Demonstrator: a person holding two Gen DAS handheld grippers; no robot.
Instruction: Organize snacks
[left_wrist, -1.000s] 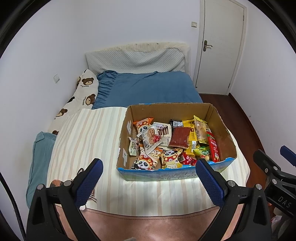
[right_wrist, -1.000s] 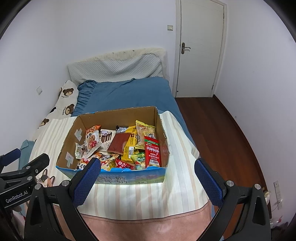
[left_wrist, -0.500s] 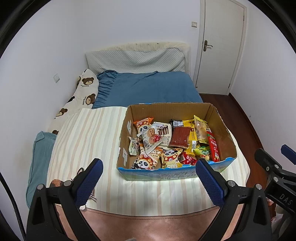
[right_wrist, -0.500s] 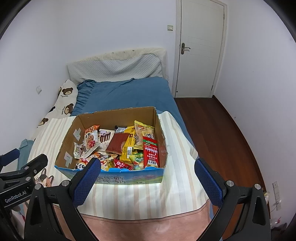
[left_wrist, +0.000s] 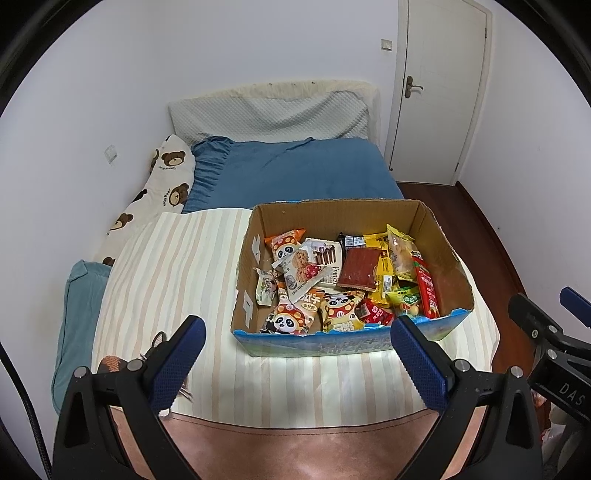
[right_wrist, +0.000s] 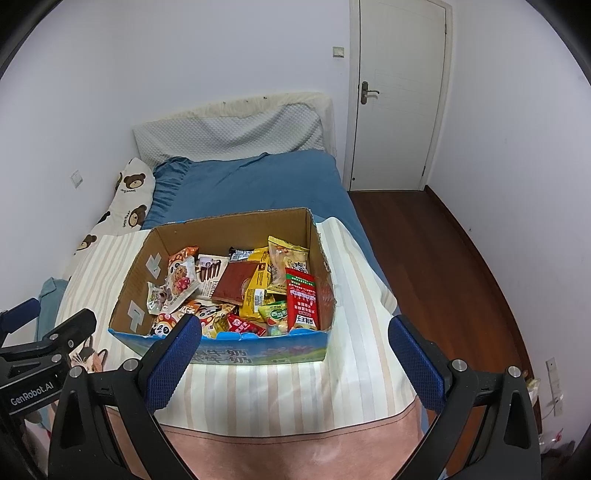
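The left gripper (left_wrist: 297, 356) and right gripper (right_wrist: 293, 356) both hang wide open with nothing in them, near the bed's foot. Just past them, the brown cardboard box (right_wrist: 236, 225) on the striped sheet (left_wrist: 166, 280) holds mixed-up snack packets (left_wrist: 343, 280). Best go slow: pick one top packet, pinch its edge.

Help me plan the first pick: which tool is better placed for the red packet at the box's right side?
Probably the right tool: open, empty, nearer the red packet. The left tool sits left of the box.
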